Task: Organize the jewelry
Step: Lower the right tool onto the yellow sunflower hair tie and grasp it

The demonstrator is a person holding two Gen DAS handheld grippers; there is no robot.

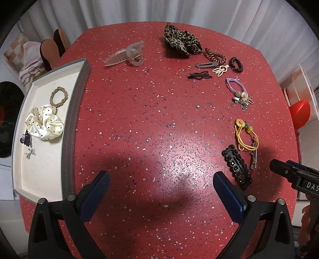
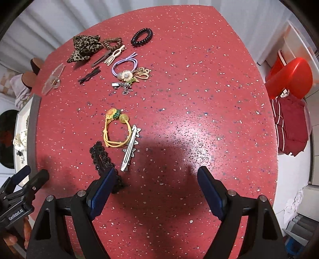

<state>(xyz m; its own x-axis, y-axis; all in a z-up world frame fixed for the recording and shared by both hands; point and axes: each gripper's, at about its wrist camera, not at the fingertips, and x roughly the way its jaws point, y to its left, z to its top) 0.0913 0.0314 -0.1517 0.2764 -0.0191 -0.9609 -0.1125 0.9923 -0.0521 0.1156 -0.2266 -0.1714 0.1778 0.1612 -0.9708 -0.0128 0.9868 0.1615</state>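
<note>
1. Both grippers, left [image 1: 161, 179] and right [image 2: 157, 177], hung over the red table [image 1: 149, 119] with jaws spread wide, holding nothing.
2. A tray [image 1: 39, 169] at the table's left edge already held a cream scrunchie [image 1: 45, 123].
3. A black beaded clip [image 2: 101, 157] lay just beside the right gripper's left finger, probably the next pick, which would call for shifting left, lowering and closing.

A red speckled table [image 2: 199, 89] is filling both views, with white curtains [image 1: 159, 12] hanging behind its far edge. Past the table's right side, a red plastic stool [image 2: 293, 77] is standing on the floor, and a dark red striped garment [image 2: 289, 127] is lying draped just beside it. Beyond the far left corner, a pair of brown slippers [image 1: 53, 46] is showing soles up
</note>
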